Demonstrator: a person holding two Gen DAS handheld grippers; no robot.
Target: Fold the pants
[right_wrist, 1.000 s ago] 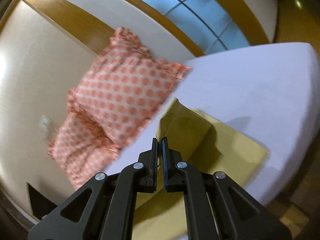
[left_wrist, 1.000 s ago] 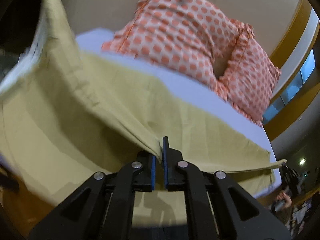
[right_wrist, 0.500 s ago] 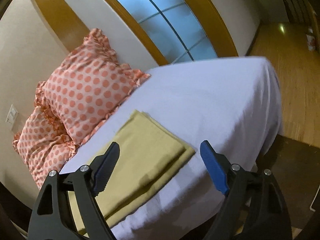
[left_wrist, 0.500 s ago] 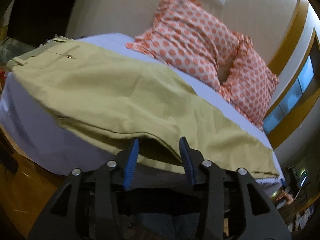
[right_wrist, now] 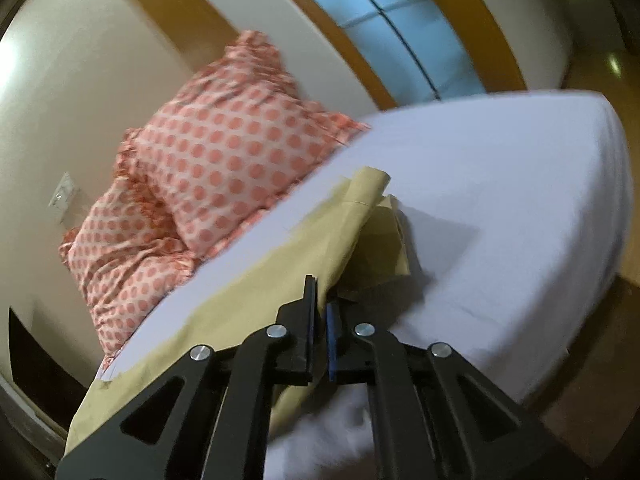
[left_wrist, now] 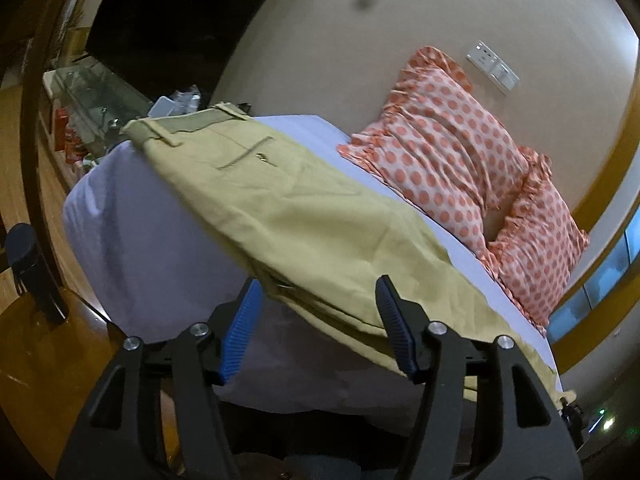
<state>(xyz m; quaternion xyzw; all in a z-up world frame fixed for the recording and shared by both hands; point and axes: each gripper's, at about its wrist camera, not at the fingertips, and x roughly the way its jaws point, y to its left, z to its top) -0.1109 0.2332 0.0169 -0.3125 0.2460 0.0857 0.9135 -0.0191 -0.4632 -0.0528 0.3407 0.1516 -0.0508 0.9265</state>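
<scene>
While my right tool is clamped on the near edge of the pants toward the leg end, my left tool stands with its jaws spread wide and grips nothing, the cloth edge lying between and just beyond its blue pads.

Risks noted: with only one side held, any lift or pull by the right tool is likely to drag the garment along the bed and skew the lengthwise fold. The near edge lies close to the side of the mattress, so a tug toward me could slide fabric off it. At the cuffs the layers are already curled and bunched; carried over as they are, they would set a crooked crease.

Condition of the garment: khaki, thin and limp, laid lengthwise on the lavender sheet just beside two spotted pillows. Waistband, belt loops and a back pocket face up at the far left end. Legs appear stacked one on the other, with mild wrinkling mid-length.
</scene>
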